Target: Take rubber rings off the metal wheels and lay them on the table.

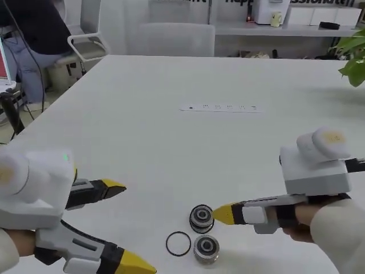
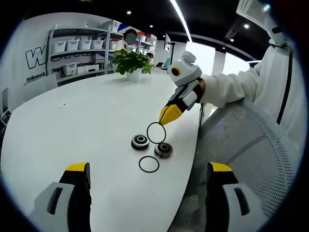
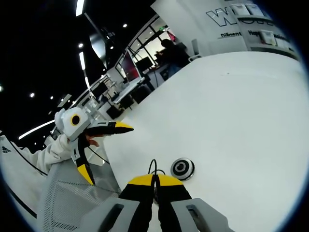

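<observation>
**Q:** Firstly, what occupies the left of the scene?

**A:** The yellow-tipped left claw (image 1: 126, 224). Its jaws are spread wide and released, and it is held above the broad white counter (image 1: 171, 131).

**Q:** And the centre?

**A:** A thin black rubber ring (image 1: 167, 244) lies flat on the counter, off any wheel. Just to its right stands the nearer round silver metal wheel (image 1: 206, 249). The farther round silver metal wheel (image 1: 201, 217) stands close behind that one. Both rest on the counter.

**Q:** And the right?

**A:** The right claw (image 1: 219, 214). Its yellow tips reach beside the farther wheel, and its jaws are clenched on a second black rubber ring (image 2: 147, 133). The left gripper view shows this ring hanging upright from the tips, over the two wheels. Whether it touches either wheel cannot be told.
</observation>
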A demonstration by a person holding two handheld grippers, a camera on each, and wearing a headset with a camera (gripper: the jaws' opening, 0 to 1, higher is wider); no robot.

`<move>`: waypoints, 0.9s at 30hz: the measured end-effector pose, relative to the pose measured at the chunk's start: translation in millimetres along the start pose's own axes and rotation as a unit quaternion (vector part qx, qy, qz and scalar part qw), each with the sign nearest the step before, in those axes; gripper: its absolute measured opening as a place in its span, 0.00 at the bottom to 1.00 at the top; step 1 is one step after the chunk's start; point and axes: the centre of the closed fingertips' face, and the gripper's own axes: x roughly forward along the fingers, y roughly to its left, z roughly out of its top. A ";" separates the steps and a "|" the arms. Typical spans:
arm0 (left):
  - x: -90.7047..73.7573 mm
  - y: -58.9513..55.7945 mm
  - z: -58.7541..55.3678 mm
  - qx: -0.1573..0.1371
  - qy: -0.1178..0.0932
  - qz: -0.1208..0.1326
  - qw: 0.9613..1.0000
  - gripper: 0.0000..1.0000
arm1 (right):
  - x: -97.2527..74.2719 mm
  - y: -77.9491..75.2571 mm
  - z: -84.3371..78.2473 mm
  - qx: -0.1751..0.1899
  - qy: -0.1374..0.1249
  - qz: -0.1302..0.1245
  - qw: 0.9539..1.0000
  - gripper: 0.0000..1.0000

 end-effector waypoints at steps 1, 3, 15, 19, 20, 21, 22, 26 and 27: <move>0.4 -0.4 -1.3 -0.001 0.002 -0.001 1.000 0.99 | 0.2 1.1 0.9 -0.002 -0.001 0.001 1.000 0.00; 0.8 -0.9 -2.9 -0.002 0.005 -0.003 1.000 0.99 | 1.0 4.2 2.1 -0.005 -0.004 0.006 1.000 0.00; 4.0 -3.4 -10.5 -0.007 0.021 -0.012 1.000 0.98 | 16.5 21.6 -8.6 -0.038 0.016 0.029 0.999 0.00; 4.1 -3.2 -12.5 -0.007 0.025 -0.013 1.000 0.97 | 23.8 28.8 -16.0 -0.054 0.028 0.037 0.997 0.00; 4.2 -3.3 -12.6 -0.007 0.026 -0.014 1.000 0.97 | 25.3 30.2 -17.9 -0.060 0.031 0.039 0.997 0.00; 4.2 -3.4 -12.6 -0.007 0.026 -0.014 1.000 0.97 | 27.5 31.1 -20.6 -0.074 0.037 0.038 0.996 0.00; 4.2 -3.4 -12.9 -0.007 0.027 -0.013 1.000 0.97 | 28.9 31.4 -21.5 -0.083 0.038 0.036 0.995 0.00; 4.0 -2.5 -15.1 -0.007 0.032 -0.012 0.999 0.96 | 34.5 34.5 -29.3 -0.100 0.050 0.040 0.993 0.00; 4.1 -2.5 -15.3 -0.008 0.032 -0.012 0.999 0.96 | 35.3 33.9 -31.9 -0.105 0.056 0.038 0.992 0.00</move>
